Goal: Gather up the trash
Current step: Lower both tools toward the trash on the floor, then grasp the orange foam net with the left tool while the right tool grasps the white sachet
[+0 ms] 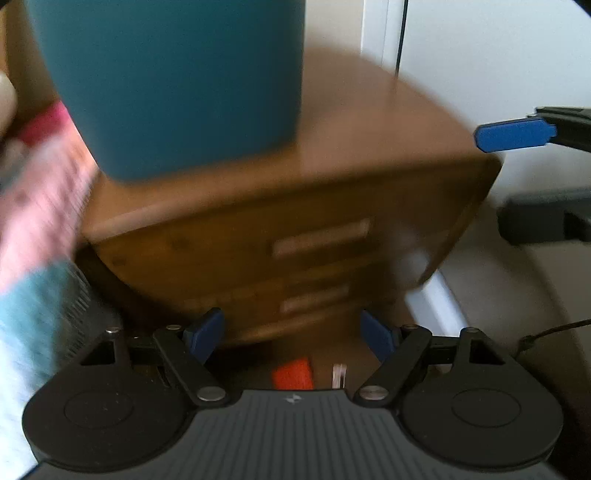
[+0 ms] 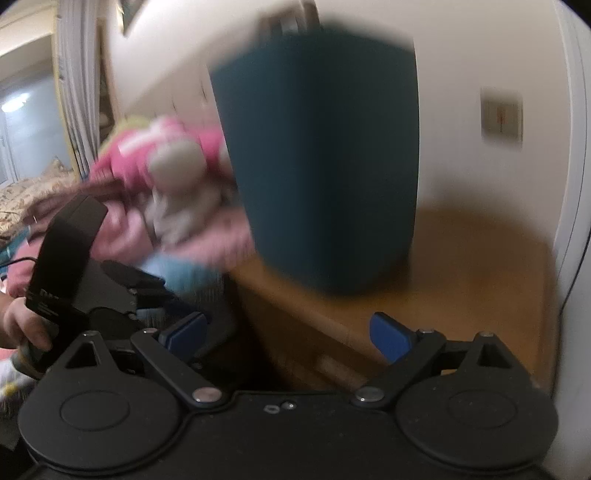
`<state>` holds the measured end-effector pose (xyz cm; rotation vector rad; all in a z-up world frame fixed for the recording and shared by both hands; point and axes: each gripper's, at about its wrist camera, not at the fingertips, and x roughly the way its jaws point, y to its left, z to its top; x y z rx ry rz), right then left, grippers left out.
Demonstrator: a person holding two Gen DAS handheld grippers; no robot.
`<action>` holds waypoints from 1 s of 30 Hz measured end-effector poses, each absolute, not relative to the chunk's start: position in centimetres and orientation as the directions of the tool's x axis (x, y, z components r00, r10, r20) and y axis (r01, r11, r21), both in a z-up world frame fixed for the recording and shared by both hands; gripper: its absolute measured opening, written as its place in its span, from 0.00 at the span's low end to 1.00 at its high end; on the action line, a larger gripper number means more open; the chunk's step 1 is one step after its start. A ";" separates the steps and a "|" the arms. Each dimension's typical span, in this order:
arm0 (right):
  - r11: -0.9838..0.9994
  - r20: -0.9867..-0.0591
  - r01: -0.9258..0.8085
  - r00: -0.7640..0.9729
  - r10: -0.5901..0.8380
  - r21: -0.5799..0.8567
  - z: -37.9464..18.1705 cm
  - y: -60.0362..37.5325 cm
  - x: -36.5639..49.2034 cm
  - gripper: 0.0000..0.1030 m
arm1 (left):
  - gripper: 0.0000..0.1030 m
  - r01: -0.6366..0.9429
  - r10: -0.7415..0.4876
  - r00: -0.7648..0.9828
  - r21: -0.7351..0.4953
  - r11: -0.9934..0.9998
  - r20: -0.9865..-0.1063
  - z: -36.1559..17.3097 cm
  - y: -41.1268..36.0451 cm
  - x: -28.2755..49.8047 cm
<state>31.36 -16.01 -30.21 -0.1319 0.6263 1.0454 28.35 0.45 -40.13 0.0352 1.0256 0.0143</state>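
Note:
A tall teal bin (image 1: 177,85) (image 2: 321,158) stands upright on a wooden bedside cabinet (image 1: 369,147) (image 2: 472,266); both views are blurred. My left gripper (image 1: 291,334) points down at the cabinet's drawer front, open, nothing between its blue fingers. Below it on the floor lie a small orange item (image 1: 291,373) and a small white item (image 1: 339,374), too blurred to identify. My right gripper (image 2: 288,334) hangs open and empty in front of the cabinet's top edge, short of the bin. One of its blue fingers (image 1: 515,136) shows at the right of the left wrist view.
Pink and light-blue fabric with soft toys (image 2: 166,166) (image 1: 40,206) is piled left of the cabinet. A hand (image 2: 26,325) grips the left gripper's handle. A white wall and a door frame (image 1: 376,29) stand behind, and a cable (image 1: 400,37) runs down the wall.

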 end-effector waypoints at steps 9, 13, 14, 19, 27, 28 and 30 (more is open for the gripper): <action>0.580 -0.826 -0.763 0.111 0.553 0.286 -45.9 -13.0 32.9 0.94 | 0.78 -0.018 0.053 0.343 0.050 0.999 -0.938 -53.6 1.8 32.4; 0.658 -0.897 -0.703 0.064 0.437 0.270 -53.0 -11.3 33.8 0.93 | 0.78 0.046 0.083 0.235 0.096 0.994 -0.968 -59.2 1.4 33.4; 0.675 -0.912 -0.694 0.065 0.406 0.251 -54.4 -11.0 33.8 0.93 | 0.78 0.051 0.088 0.228 0.103 0.993 -0.970 -60.1 1.4 33.6; 0.738 -0.943 -0.634 0.040 0.330 0.231 -60.9 -9.7 33.7 0.92 | 0.78 0.051 0.097 0.156 0.106 0.993 -0.983 -65.9 2.0 35.1; 0.848 -0.968 -0.474 -0.034 0.250 0.235 -70.7 -8.6 33.3 0.85 | 0.78 -0.029 0.079 0.026 0.079 0.996 -0.996 -74.5 3.2 37.1; 0.857 -0.969 -0.461 -0.035 0.244 0.233 -71.5 -8.6 33.3 0.85 | 0.78 -0.046 0.076 0.007 0.076 0.996 -0.997 -75.4 3.4 37.3; 0.868 -0.973 -0.443 -0.045 0.227 0.223 -73.6 -8.3 33.1 0.85 | 0.78 -0.070 0.058 -0.032 0.060 0.996 -0.998 -77.1 3.6 37.7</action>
